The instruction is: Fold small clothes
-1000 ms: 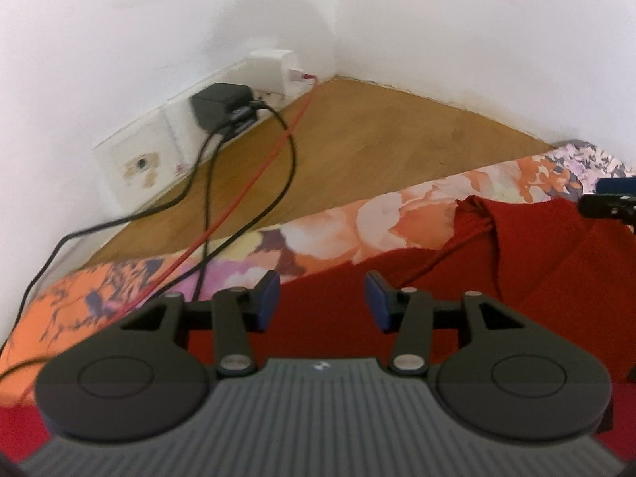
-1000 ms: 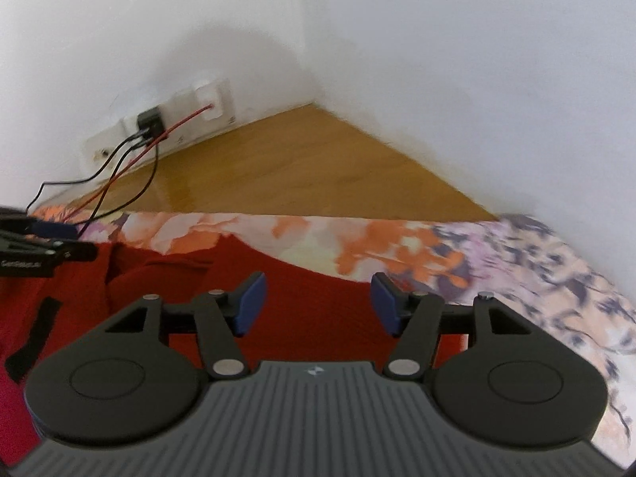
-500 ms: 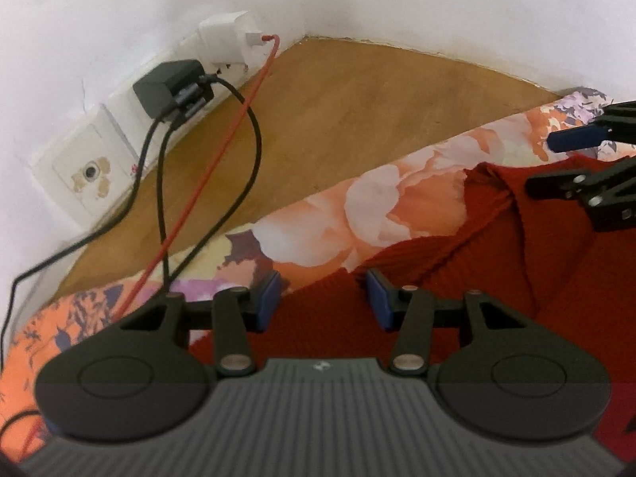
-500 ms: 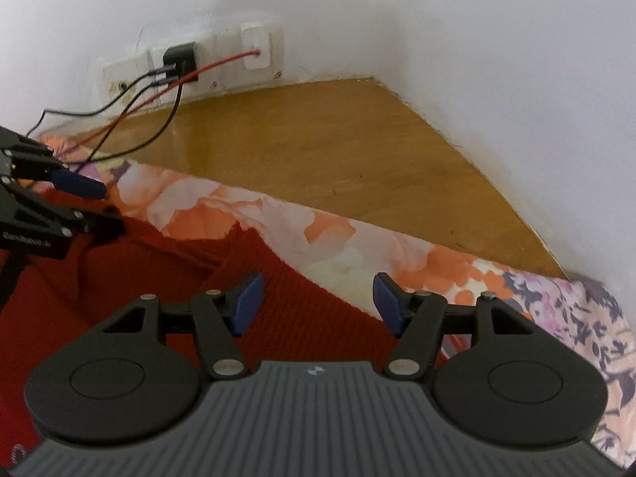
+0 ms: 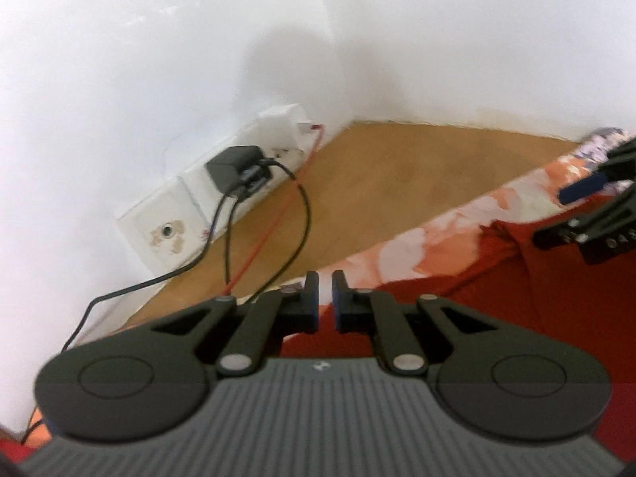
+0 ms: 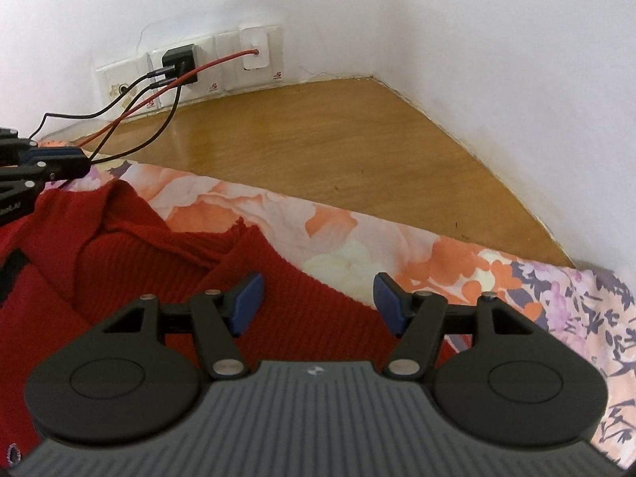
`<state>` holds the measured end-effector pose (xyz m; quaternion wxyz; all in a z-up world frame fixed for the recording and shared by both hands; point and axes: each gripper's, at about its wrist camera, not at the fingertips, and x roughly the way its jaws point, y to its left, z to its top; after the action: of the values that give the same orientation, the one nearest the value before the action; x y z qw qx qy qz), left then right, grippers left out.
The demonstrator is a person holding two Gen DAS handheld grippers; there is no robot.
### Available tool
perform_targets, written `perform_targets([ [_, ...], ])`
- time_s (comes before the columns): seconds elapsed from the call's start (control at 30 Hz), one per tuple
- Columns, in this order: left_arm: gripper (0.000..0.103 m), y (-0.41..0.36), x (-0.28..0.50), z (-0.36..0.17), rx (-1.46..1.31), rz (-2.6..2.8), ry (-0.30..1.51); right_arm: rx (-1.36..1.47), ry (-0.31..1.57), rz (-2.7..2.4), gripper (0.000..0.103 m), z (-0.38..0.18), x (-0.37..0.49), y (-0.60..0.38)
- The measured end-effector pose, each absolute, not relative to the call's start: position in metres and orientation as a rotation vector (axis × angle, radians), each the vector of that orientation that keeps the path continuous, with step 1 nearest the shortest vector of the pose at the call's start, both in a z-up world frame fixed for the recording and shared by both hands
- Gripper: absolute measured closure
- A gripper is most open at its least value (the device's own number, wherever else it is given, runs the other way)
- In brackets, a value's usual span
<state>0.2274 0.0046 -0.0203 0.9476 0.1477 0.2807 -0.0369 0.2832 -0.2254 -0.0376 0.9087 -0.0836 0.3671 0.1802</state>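
Observation:
A red knitted garment lies rumpled on a floral bedsheet. In the left wrist view my left gripper has its fingers drawn close together at the near edge of the red garment, with red cloth showing in the narrow gap. The right wrist view shows that gripper at the far left, at the garment's corner. My right gripper hangs open over the garment's ribbed edge, nothing between its blue pads. Its fingers also show at the left wrist view's right edge.
Beyond the sheet lies a wooden surface that meets white walls in a corner. Wall sockets hold a black adapter and a white plug. Black and red cables trail from them across the wood toward the sheet's left end.
My left gripper has closed from open and tilted upward at the garment's edge. The right gripper stays open and has moved lower over the red knit.

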Motion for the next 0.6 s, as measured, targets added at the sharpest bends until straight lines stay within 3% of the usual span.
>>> perform_targets([
  [0.37,0.092,0.037,0.223,-0.015,0.083,-0.12,0.658,-0.096,0.736,0.38,0.034,-0.031,0.291,-0.249],
  [0.6,0.092,0.031,0.227,-0.031,0.078,-0.173,0.725,-0.11,0.822,0.482,0.034,-0.043,0.311,-0.253],
])
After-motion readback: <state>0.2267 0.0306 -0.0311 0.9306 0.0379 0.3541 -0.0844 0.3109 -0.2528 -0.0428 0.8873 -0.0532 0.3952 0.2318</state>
